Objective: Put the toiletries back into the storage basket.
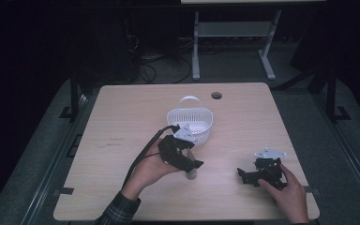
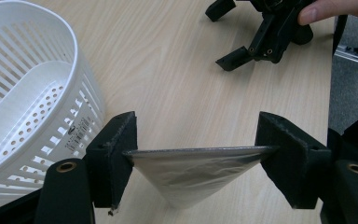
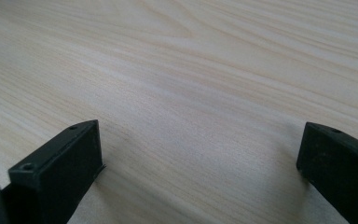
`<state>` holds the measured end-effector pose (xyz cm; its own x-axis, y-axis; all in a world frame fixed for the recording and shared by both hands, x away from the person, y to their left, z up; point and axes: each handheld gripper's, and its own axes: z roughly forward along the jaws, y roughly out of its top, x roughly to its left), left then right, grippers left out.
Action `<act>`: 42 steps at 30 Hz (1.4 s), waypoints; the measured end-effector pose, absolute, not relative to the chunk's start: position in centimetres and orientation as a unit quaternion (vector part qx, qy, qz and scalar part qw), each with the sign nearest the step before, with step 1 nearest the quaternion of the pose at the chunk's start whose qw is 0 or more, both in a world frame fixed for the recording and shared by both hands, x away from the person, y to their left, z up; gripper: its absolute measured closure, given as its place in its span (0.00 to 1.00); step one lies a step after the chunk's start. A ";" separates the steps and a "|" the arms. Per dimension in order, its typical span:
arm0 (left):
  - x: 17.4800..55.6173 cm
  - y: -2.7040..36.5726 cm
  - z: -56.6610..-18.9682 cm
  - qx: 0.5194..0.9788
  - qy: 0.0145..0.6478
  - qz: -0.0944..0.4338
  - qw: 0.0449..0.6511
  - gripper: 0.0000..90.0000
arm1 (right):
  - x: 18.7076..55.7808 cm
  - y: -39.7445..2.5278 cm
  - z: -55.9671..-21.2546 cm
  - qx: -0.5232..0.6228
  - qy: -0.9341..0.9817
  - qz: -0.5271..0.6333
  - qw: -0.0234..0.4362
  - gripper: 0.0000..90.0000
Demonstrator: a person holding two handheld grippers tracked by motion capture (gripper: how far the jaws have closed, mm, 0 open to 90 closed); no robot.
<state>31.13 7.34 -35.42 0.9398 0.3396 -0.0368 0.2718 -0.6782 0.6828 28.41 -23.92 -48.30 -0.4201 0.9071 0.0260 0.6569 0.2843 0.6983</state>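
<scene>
My left gripper (image 1: 191, 165) is shut on a silvery cone-shaped cup (image 1: 191, 175), just in front of the white slotted basket (image 1: 190, 123). In the left gripper view the cup (image 2: 193, 173) hangs point down, its rim pinched between the two pads (image 2: 121, 144), a little above the wooden table (image 2: 177, 70). The basket (image 2: 28, 102) stands close on that view's left, and nothing shows inside it. My right gripper (image 1: 242, 176) rests on the table at the front right, jaws open with bare wood between them (image 3: 200, 154). It also appears far off as the right gripper (image 2: 218, 37) in the left gripper view.
The light wooden table (image 1: 122, 117) has a round cable hole (image 1: 216, 95) near its far edge. A black cable (image 1: 143, 154) trails from the left gripper toward the front left. Beyond the table stand a white desk frame (image 1: 234, 33) and a dark floor.
</scene>
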 end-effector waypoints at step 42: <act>32.0 10.1 -33.3 0.902 0.197 0.066 0.377 0.33 | 28.4 -23.9 -48.3 0.503 0.778 0.325 0.192 0.00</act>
<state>32.05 10.09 -33.32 0.9134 0.4059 -0.0291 0.3059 -0.6378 0.7069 28.41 -23.92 -48.30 -0.4209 0.9067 0.0273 0.6570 0.2840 0.6983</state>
